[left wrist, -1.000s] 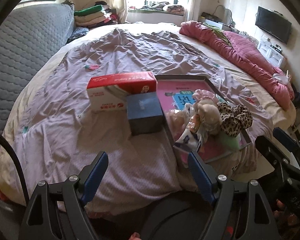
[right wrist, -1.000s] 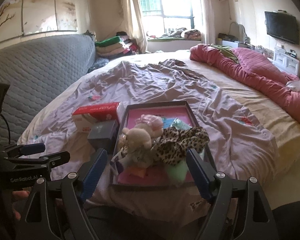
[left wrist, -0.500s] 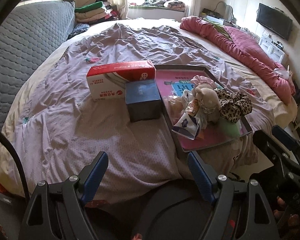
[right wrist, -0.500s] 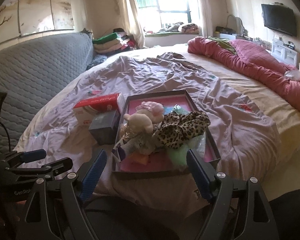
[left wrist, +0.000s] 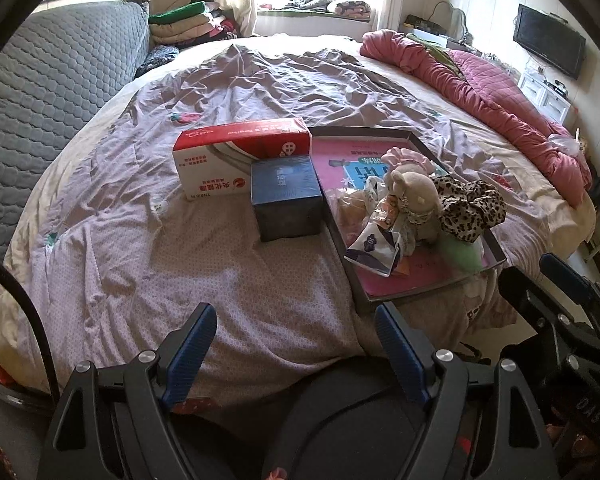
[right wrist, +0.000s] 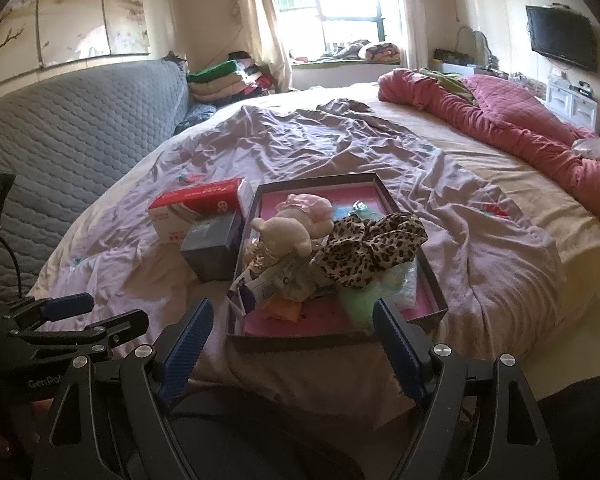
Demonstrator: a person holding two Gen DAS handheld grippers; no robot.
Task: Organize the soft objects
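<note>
A dark shallow box with a pink floor lies on the bed. In it are a beige plush toy, a leopard-print scrunchie, a pink frilly piece, a green soft item and a white wrapper. My left gripper is open and empty at the bed's near edge, left of the box. My right gripper is open and empty, just short of the box's near wall.
A red-and-white tissue box and a dark blue cube box stand left of the dark box. A red quilt lies at the right. A grey quilted headboard stands at the left.
Both grippers have pulled back slightly and tilted up, so the bed and room sit lower in view. Both stay open and nothing was grasped.
</note>
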